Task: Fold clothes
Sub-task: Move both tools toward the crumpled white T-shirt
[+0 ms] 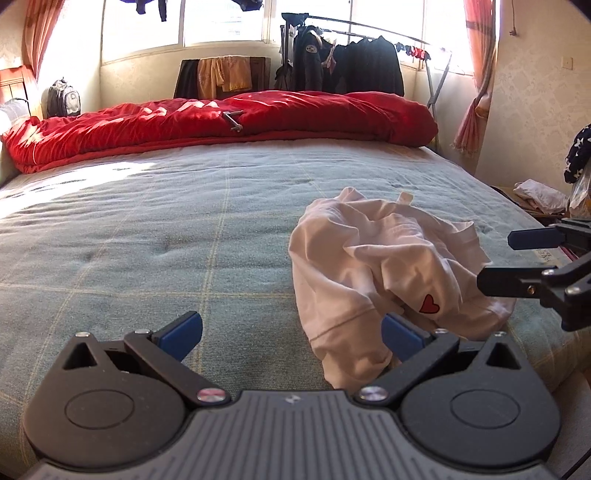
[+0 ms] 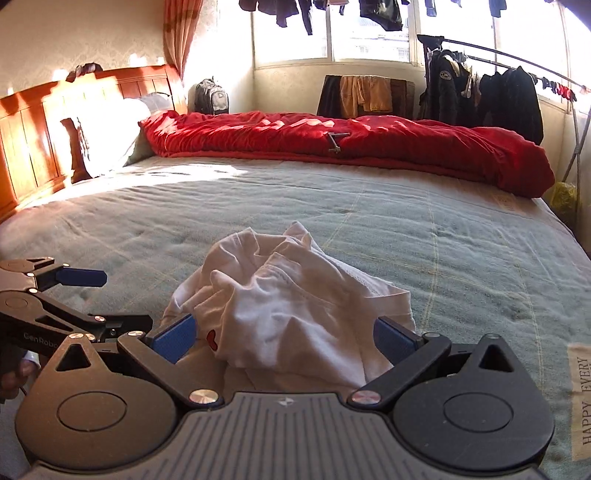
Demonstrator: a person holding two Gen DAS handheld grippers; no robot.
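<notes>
Bedroom, daylight: crumpled white T-shirt (image 2: 291, 310) (small red heart (image 1: 429, 303) print) lies on my green-checked bedspread (image 1: 147, 229). Both my claws, left gripper (image 1: 291, 334) and right gripper (image 2: 284, 338), spread wide, holding nothing.

A home bedroom — a wide bed (image 2: 461, 243) with wooden headboard (image 2: 55, 125), red quilt (image 1: 221, 122), and a clothes rack (image 1: 369, 55) by sunlit windows (image 2: 369, 33).

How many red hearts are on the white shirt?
1 that shows. The little red heart sits on the crumpled white shirt lying on the bed, near the right claw. Folds could hide others.
</notes>
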